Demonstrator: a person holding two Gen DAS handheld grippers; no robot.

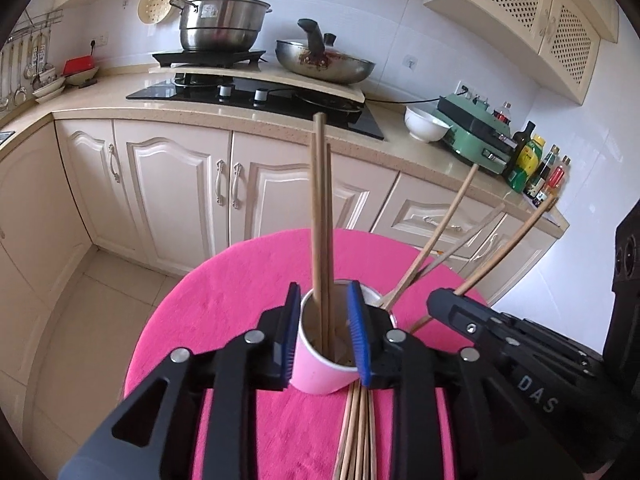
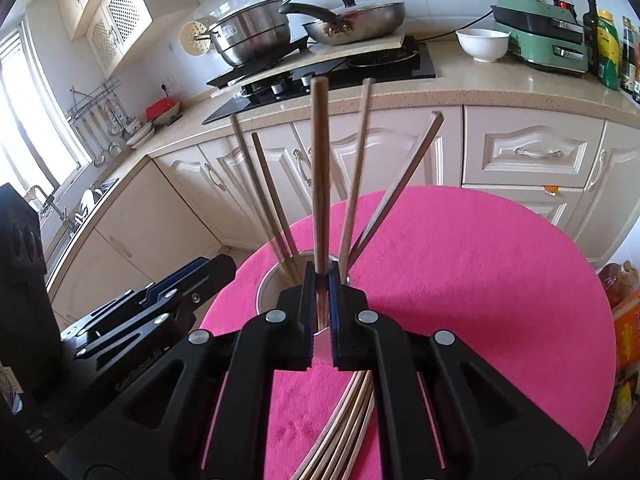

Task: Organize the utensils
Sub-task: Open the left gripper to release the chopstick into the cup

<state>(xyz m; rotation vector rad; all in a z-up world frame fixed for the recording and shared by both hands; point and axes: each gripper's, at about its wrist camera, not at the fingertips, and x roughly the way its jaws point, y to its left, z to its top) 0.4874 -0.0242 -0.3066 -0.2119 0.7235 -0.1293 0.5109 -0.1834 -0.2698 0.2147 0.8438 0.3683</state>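
My left gripper is shut on a pink paper cup that stands on the round pink table with two wooden chopsticks upright in it. My right gripper is shut on one wooden chopstick, held upright over a steel cup that holds several chopsticks. A bundle of loose chopsticks lies on the table under both grippers; it also shows in the right wrist view. The right gripper body shows beside the steel cup in the left wrist view.
Kitchen cabinets and a counter stand behind the table, with a hob, a steel pot, a pan, a white bowl, a green appliance and bottles. A black speaker stands at the right.
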